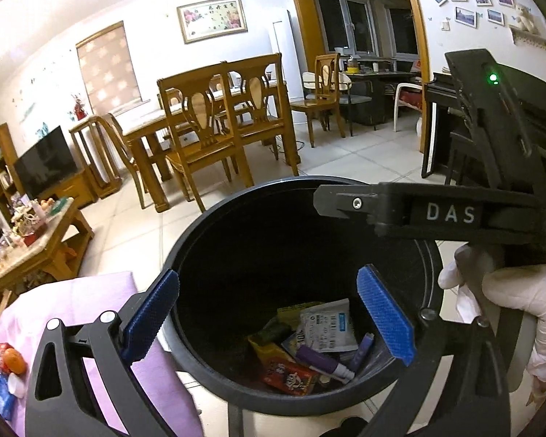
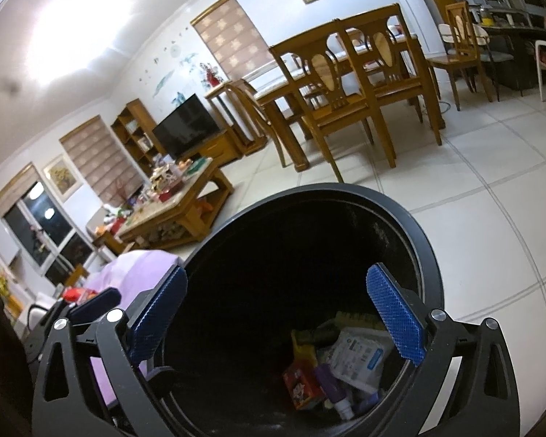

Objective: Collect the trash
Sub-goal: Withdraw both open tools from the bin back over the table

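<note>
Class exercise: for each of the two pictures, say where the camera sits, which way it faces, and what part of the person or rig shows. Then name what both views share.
Left wrist: on the left gripper, looking down into the bin; open blue fingers, the right gripper and a gloved hand show.
Right wrist: on the right gripper, over the same bin; open blue fingers show.
Shared: bin, its trash, purple cloth, dining chairs.

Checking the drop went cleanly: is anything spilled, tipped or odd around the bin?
Nothing stands out. The black bin stands upright, with the wrappers, the white packet and the purple marker all lying at its bottom. No litter shows on the floor tiles. Both the left gripper and the right gripper are open and empty.
</note>
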`<state>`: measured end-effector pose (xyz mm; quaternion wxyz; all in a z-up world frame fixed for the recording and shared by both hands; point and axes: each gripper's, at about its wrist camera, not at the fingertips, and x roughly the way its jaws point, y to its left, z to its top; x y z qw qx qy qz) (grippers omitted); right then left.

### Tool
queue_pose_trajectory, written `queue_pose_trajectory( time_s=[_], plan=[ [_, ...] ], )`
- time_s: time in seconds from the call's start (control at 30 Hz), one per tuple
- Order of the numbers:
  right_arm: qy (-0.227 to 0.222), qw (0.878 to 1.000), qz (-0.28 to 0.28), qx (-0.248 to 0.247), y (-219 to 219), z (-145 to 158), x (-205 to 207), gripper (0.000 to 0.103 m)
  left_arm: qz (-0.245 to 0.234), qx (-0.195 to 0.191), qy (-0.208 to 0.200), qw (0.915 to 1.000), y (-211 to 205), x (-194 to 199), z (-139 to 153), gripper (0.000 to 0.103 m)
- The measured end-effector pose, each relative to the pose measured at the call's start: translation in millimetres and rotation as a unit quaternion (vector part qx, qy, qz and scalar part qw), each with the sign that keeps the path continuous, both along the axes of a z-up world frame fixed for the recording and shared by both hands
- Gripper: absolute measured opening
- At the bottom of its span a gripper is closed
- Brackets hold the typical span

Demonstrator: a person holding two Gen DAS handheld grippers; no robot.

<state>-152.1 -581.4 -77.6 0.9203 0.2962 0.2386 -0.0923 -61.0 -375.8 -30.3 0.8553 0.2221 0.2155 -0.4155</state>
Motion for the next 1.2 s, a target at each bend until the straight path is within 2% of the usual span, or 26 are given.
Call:
queue_pose_trajectory(
  time_s=[0.3,0.6,0.93,1.2],
  plan=[
    [-0.001,1.000,0.023,-0.005,26,8,11,0.098,0.032,-0.034,-0.004,0.9989,43,5,13,0.098],
    [-0.002,0.997,0.071,-0.015,77,24,44,0.097,0.087,-0.054,0.003,0.9947,103,30,20,0.098],
    [0.001,0.991,0.127,-0.032,144,37,98,0.097,0.161,-0.066,0.017,0.9846,182,64,19,0.098],
    [0.003,0.976,0.206,-0.072,228,49,143,0.097,0.213,-0.070,0.035,0.9740,252,96,15,0.098]
  ],
)
